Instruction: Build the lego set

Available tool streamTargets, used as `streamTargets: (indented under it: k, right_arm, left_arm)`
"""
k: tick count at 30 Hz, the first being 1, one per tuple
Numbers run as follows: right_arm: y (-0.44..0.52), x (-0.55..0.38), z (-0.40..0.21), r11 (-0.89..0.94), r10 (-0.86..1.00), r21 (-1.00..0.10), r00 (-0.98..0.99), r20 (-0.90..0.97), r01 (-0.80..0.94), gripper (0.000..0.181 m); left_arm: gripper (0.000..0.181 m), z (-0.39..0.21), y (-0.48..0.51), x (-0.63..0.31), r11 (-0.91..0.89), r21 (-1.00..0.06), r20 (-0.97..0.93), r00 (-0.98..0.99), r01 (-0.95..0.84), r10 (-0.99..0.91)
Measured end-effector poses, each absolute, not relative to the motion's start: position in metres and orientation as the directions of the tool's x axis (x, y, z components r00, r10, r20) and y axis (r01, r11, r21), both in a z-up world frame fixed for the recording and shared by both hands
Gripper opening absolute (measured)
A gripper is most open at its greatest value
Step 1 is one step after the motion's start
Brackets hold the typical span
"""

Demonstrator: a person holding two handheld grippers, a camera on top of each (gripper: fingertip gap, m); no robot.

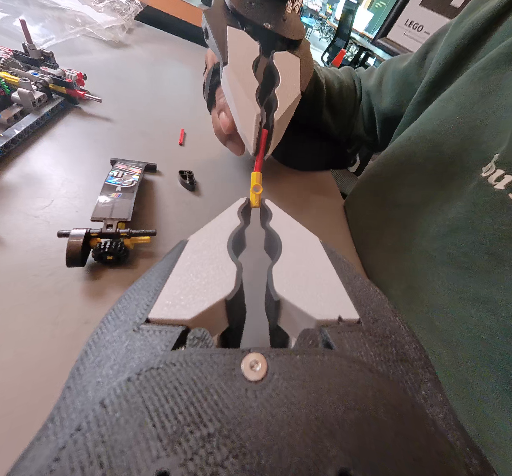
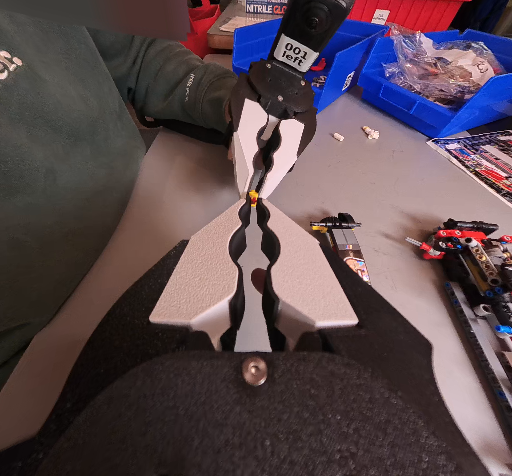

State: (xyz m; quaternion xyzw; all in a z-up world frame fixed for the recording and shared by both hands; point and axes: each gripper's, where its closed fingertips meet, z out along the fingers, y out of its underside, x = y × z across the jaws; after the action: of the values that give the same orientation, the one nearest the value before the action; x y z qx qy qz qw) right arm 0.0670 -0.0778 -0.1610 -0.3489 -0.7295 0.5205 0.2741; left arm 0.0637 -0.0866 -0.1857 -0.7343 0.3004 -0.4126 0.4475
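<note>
My left gripper (image 1: 255, 200) is shut on the lower end of a small yellow connector (image 1: 255, 185), held above the table's near edge. My right gripper (image 1: 261, 155) faces it tip to tip and is shut on a red axle (image 1: 261, 146). The axle's free end meets the top of the connector. In the right wrist view, my right gripper (image 2: 253, 201) shows the axle (image 2: 253, 200) end-on as a red spot. The left gripper (image 2: 252, 195) is just beyond it with the connector (image 2: 252, 194).
On the grey table lie a black wing panel with axle, wheel and gear (image 1: 116, 205), a small black piece (image 1: 187, 179), a short red axle (image 1: 181, 136) and the part-built chassis (image 1: 33, 83). Blue bins (image 2: 415, 88), an instruction booklet (image 2: 476, 158) and a person's green sleeve (image 1: 415, 102) are close. Both grippers' tips are close together, under 4 cm apart.
</note>
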Motion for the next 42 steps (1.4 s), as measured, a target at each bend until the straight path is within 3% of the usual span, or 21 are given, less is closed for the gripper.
streamTargets:
  k: [7, 8, 10, 12, 13, 24, 31, 42]
  right_arm:
    - [-0.073, 0.060, -0.142, 0.042, 0.807, -0.990, -0.589, -0.047, 0.136, 0.001]
    - [-0.073, 0.059, -0.139, 0.024, 0.808, -0.992, -0.587, -0.054, 0.124, 0.001]
    - [-0.076, 0.057, -0.140, 0.031, 0.804, -0.991, -0.592, -0.053, 0.131, 0.001]
    - [-0.081, 0.055, -0.145, 0.047, 0.799, -0.989, -0.599, -0.049, 0.143, 0.001]
    - [-0.083, 0.055, -0.146, 0.044, 0.796, -0.988, -0.602, -0.054, 0.146, 0.001]
    - [-0.080, 0.055, -0.167, 0.142, 0.815, -0.965, -0.579, -0.012, 0.220, 0.001]
    - [-0.077, 0.053, -0.180, 0.161, 0.818, -0.952, -0.574, -0.020, 0.262, 0.001]
    - [-0.078, 0.053, -0.193, 0.184, 0.812, -0.935, -0.583, -0.029, 0.303, 0.001]
  left_arm:
    - [0.006, -0.168, -0.082, 0.059, -0.388, -0.921, 0.353, 0.475, 0.025, -0.806]
    - [0.012, -0.165, -0.082, 0.059, -0.375, -0.926, 0.346, 0.477, 0.037, -0.808]
    - [0.019, -0.164, -0.083, 0.060, -0.365, -0.930, 0.337, 0.477, 0.035, -0.812]
    - [0.015, -0.163, -0.085, 0.062, -0.363, -0.931, 0.334, 0.465, 0.030, -0.819]
    - [0.001, -0.164, -0.086, 0.063, -0.360, -0.933, 0.324, 0.469, 0.013, -0.822]
    - [0.000, -0.192, -0.084, 0.041, -0.291, -0.910, 0.078, 0.569, -0.294, -0.818]
    - [0.012, -0.227, -0.123, 0.005, -0.332, -0.744, 0.010, 0.487, -0.579, -0.873]
    - [0.021, -0.234, -0.152, -0.040, -0.479, -0.667, 0.099, 0.569, -0.570, -0.816]
